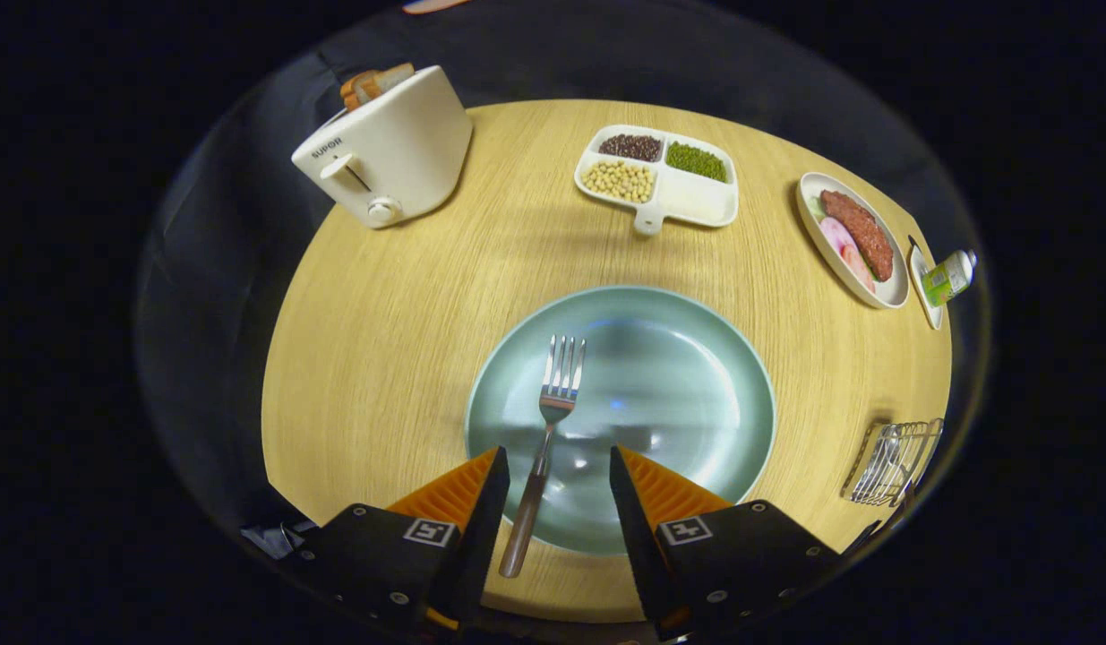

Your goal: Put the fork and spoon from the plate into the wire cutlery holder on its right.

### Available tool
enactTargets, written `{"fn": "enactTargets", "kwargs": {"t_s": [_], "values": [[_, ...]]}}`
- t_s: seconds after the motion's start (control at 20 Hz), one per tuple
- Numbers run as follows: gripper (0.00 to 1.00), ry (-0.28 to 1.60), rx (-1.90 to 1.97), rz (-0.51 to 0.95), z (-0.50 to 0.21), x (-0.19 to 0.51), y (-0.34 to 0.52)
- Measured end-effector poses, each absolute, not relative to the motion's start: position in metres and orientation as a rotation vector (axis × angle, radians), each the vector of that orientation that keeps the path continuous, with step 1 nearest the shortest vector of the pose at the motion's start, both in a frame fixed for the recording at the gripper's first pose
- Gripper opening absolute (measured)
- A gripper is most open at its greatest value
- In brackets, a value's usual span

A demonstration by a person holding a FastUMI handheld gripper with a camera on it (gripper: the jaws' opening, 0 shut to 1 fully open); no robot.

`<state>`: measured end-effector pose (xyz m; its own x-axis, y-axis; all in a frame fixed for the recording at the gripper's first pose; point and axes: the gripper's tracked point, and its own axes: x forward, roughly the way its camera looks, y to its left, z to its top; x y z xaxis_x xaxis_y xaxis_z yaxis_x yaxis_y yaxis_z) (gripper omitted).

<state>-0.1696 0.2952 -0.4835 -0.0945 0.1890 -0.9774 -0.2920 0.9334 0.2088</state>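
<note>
A steel fork (547, 439) with a brown handle lies on the pale green plate (687, 394), tines pointing away and its handle reaching over the near rim. My gripper (557, 479) hovers open above that handle, which runs between the two orange fingers (463, 488) without touching them. To the plate's right stands the wire cutlery holder (895, 462), with a spoon resting inside it.
On the round wooden table (382, 340), a white toaster (387, 148) with bread stands far left. A white divided dish of beans (657, 175) sits beyond the plate. Far right are a plate of meat slices (853, 237) and a small green bottle (948, 276).
</note>
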Motion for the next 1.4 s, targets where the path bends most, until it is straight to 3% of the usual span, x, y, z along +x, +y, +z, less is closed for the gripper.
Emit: {"fn": "enactTargets", "kwargs": {"t_s": [0.25,0.55,1.0,1.4], "values": [[0.26,1.698,-0.078,0.358,-0.501,-0.183,0.299],[0.08,1.689,-0.053,0.368,-0.506,-0.184,0.300],[0.04,1.558,0.011,0.349,-0.484,-0.160,0.279],[0.04,1.458,0.059,0.231,-0.428,-0.148,0.196]]}}
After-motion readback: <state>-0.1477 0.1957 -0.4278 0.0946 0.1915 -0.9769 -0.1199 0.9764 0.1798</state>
